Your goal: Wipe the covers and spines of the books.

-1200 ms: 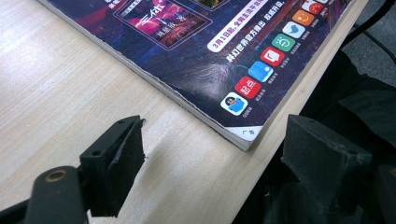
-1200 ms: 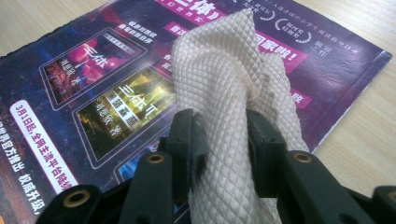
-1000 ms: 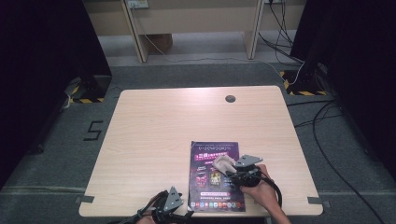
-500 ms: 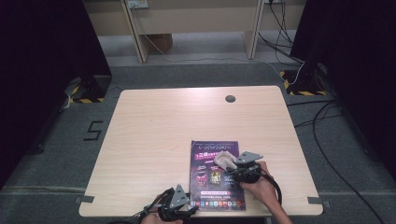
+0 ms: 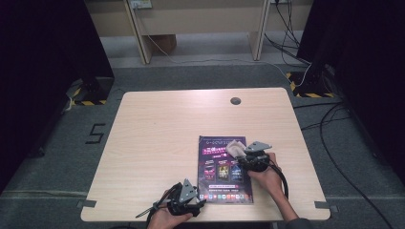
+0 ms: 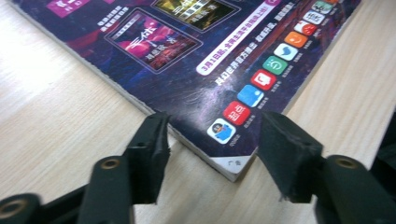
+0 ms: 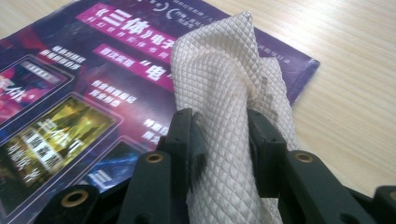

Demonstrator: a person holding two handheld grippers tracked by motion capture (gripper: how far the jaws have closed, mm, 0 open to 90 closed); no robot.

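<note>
Wipe step underway: magazine (image 5: 224, 168) flat on worktop (image 5: 157, 143) near front edge, R claw (image 7: 219, 123) clamped on cream cloth (image 7: 224, 93) over its cover, L claw (image 6: 212, 140), just been opening, straddles near corner w/o pinching; next: pin corner, sweep cloth.

A magazine (image 5: 224, 169) lies flat on the table (image 5: 157, 138), toward its 5 o'clock corner. A bunched cloth (image 5: 235, 147) rests on the magazine's 1 o'clock corner, with the right tongs (image 5: 244, 155) just beside it. The left tongs (image 5: 198, 206) sit at the magazine's 7 o'clock corner. A cable hole (image 5: 235, 100) lies at the table's 12 o'clock edge.
</note>
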